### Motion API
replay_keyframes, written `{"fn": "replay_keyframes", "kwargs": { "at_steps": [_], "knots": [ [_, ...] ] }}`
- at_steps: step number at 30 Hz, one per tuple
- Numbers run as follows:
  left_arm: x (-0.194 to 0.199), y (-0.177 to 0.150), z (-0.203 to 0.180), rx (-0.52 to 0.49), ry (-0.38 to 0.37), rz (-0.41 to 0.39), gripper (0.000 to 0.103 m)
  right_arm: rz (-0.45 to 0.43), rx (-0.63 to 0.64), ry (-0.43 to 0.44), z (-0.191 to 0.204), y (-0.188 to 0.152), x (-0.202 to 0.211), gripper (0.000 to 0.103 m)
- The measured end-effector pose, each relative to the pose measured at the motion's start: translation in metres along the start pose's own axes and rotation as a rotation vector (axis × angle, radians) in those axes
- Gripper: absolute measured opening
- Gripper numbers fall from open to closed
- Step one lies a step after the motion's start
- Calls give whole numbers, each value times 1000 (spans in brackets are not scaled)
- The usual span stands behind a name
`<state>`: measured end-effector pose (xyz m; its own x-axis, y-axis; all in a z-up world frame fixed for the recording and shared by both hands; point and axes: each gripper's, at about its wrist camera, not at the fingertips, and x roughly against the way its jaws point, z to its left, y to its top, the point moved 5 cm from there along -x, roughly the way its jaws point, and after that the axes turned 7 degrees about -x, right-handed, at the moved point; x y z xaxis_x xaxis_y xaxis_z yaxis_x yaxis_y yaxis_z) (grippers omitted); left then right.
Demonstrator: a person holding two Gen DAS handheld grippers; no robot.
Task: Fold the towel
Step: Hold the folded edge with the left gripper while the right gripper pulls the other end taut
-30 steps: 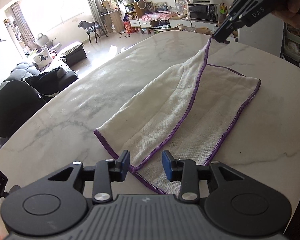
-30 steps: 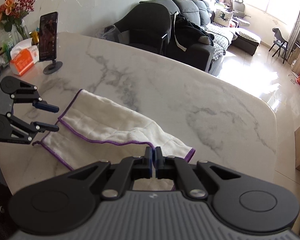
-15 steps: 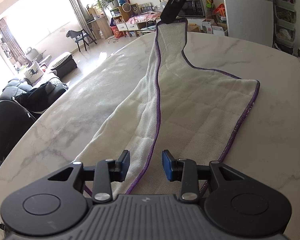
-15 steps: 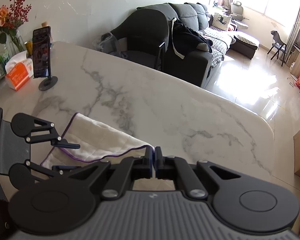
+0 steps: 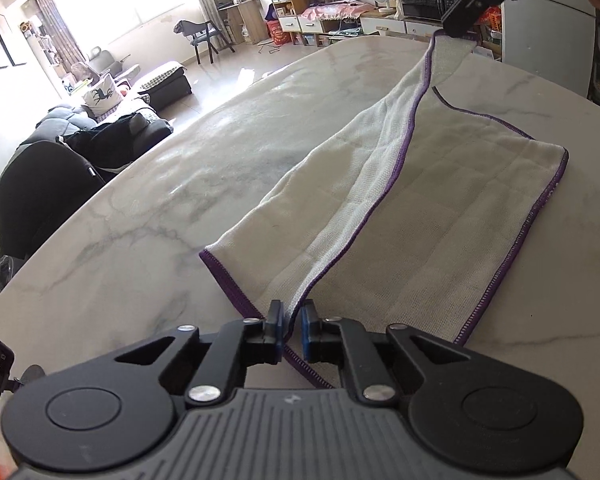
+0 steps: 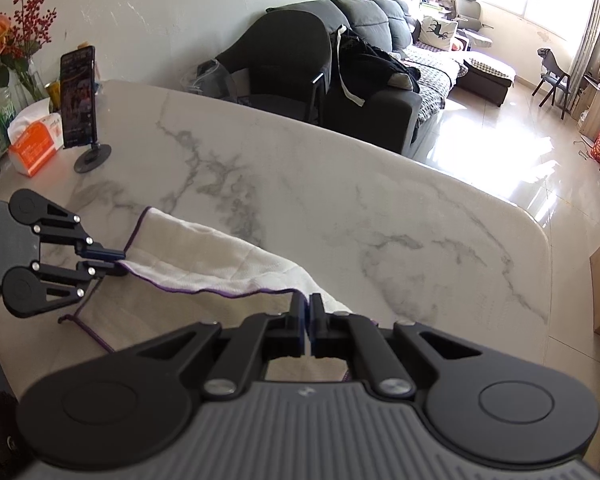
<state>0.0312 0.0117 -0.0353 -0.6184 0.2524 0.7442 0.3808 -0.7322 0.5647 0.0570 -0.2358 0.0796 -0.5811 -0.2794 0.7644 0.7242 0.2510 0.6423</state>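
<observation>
Left claw: the left claw (image 5: 291,330) is nearly closed, pinching a near corner of the towel's purple hem.
Right claw: the right claw (image 6: 308,322) is clamped tight on the far corner of the same edge; seen from the left wrist it holds that corner raised above the counter.
Towel: the cream towel (image 5: 440,216) with purple trim lies on the marble counter (image 5: 180,184), its held edge lifted and stretched between the two claws, the rest flat.
Step in hand: judged to be carrying the lifted edge across to the opposite hem (image 5: 516,248) for a half fold.
Doing it well: keep both corners level and the edge taut, lower them together onto the opposite corners, trim over trim.
Around: a phone on a stand (image 6: 80,100), an orange tissue pack (image 6: 32,146) and a vase of flowers (image 6: 8,44) stand well apart from the towel.
In the way: nothing lies across the fold's path.
</observation>
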Motion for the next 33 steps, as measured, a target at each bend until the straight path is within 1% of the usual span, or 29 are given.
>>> {"fn": "replay_keyframes", "kwargs": {
  "at_steps": [7,13,18,22,28,33],
  "knots": [
    [17,5,10,20,-7,-37,2,18,6,5,-1,-20,0,2],
    [36,2,-4,-4,-50,-65,2,22,23,16,-2,-41,7,2],
    [44,-3,-18,-37,-71,-68,2,40,33,24,1,-61,7,2],
    [46,-8,-23,-55,-68,-63,2,49,36,35,5,-71,6,2],
    [45,-15,-24,-38,-76,-48,2,69,49,51,13,-88,3,2],
    [47,-20,-30,-43,-84,-48,2,72,36,55,13,-93,3,2]
  ]
}}
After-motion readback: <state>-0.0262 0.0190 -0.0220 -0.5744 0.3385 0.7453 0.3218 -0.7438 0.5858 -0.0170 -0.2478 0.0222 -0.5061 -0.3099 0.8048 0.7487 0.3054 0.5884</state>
